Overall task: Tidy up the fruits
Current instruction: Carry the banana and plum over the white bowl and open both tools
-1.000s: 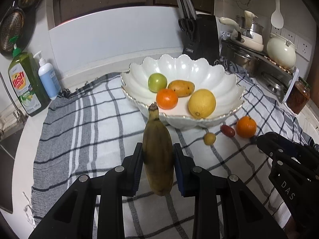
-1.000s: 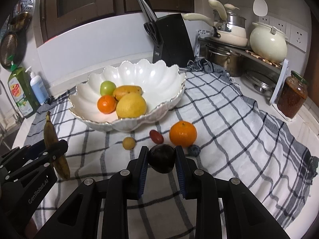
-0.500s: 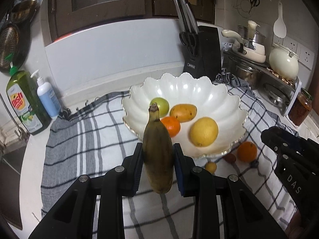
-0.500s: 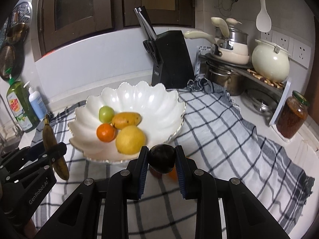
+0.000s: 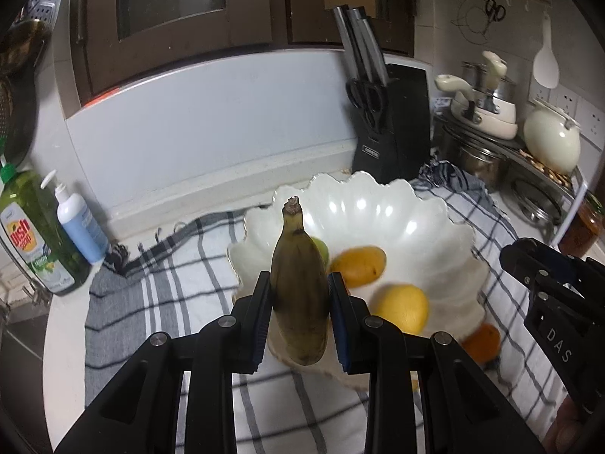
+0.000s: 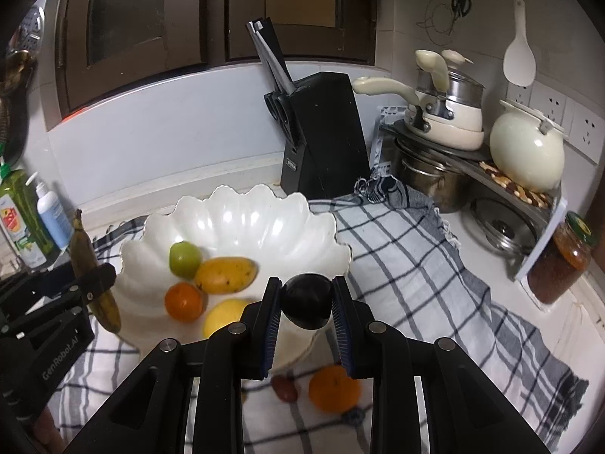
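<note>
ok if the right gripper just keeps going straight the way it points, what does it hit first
Most likely the white bowl: the right gripper, shut on a dark plum, aims down over its near rim. Inside, the yellow lemon and mango lie just left of that line; depth is unclear.

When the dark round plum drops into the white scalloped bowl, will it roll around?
Probably: the dark round plum is near-spherical and glossy, so it likely rolls down the white scalloped bowl's curved wall. The yellow lemon and mango may stop it. It looks firm between the right gripper's pads.
</note>
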The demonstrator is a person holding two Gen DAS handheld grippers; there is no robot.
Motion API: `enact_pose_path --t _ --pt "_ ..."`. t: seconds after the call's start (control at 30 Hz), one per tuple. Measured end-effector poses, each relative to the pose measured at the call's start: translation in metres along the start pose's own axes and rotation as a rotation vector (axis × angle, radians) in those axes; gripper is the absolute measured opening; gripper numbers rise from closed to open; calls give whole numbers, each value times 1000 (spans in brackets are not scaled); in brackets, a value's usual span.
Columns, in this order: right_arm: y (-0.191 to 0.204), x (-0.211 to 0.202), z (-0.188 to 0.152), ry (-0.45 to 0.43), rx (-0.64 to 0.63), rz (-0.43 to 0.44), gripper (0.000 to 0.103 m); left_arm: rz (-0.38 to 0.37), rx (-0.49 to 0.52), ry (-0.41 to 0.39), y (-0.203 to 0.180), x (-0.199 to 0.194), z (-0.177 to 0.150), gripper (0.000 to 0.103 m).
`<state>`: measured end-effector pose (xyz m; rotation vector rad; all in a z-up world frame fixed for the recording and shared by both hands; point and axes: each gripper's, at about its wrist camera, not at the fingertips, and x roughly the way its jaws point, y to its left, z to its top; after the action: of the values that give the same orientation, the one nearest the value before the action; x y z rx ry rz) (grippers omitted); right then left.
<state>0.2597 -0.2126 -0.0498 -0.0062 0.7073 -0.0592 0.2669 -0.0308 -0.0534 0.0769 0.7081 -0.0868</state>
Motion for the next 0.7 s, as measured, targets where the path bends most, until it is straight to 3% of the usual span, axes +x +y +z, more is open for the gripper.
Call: enact_pose_path --t 0.37,0.7 --pt "4 42 22 26 -6 -14 28 45 0 -2 10 36 23 29" --pt "4 81 23 93 15 -7 28 49 -5 38 15 66 21 26"
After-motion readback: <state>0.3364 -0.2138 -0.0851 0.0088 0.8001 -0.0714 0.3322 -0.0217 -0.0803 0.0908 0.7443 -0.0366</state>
